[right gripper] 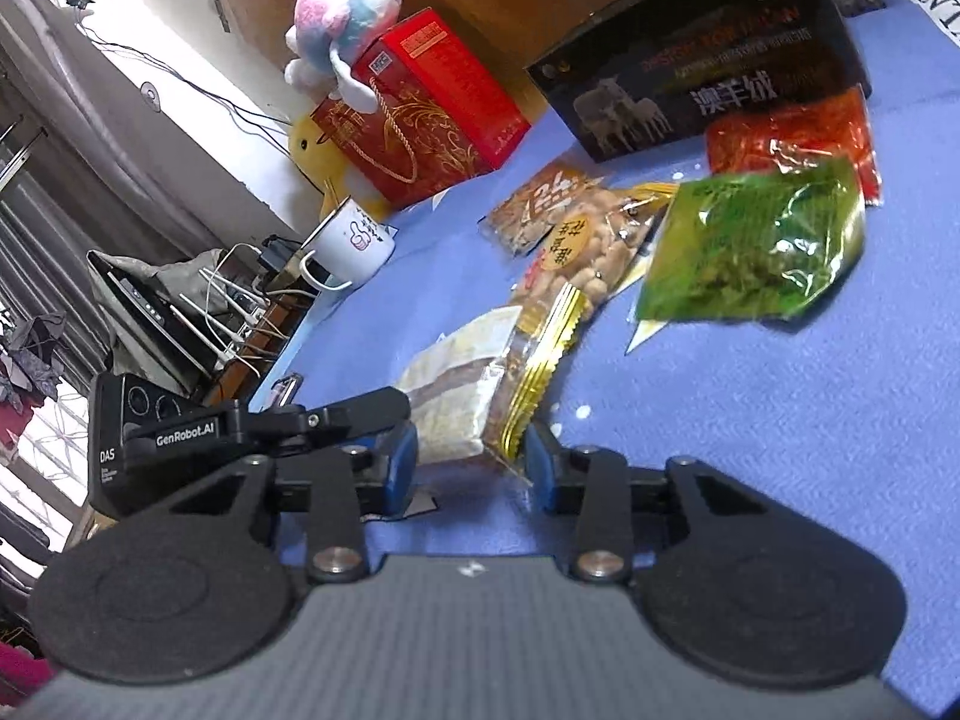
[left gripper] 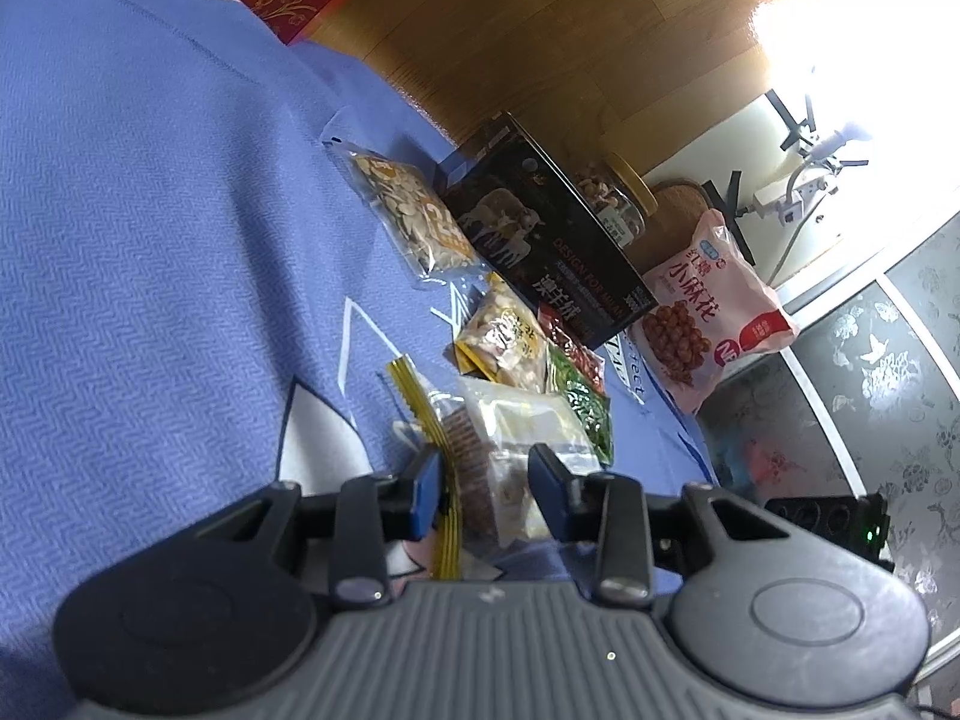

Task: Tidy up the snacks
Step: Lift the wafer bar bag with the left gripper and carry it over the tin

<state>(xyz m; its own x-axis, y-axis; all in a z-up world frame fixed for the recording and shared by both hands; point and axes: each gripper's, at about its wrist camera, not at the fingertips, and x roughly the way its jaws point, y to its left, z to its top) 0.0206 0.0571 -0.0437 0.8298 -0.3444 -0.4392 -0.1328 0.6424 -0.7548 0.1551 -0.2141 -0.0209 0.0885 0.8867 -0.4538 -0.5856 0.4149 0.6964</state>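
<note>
pastry packet (left gripper: 480, 474) sits clamped between left fingers (left gripper: 426, 495); right fingers (right gripper: 402, 456) part-open, straddling its end.

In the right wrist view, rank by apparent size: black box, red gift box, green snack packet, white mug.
1. black box
2. red gift box and green snack packet look alike; the packet lies nearer, so unranked
3. white mug

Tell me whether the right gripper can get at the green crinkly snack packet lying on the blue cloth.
Probably yes. The green crinkly snack packet lies on top of the pile, nothing over it, bare blue cloth before it. But the clear cake packet with gold edge sits between the right gripper's jaws.
</note>
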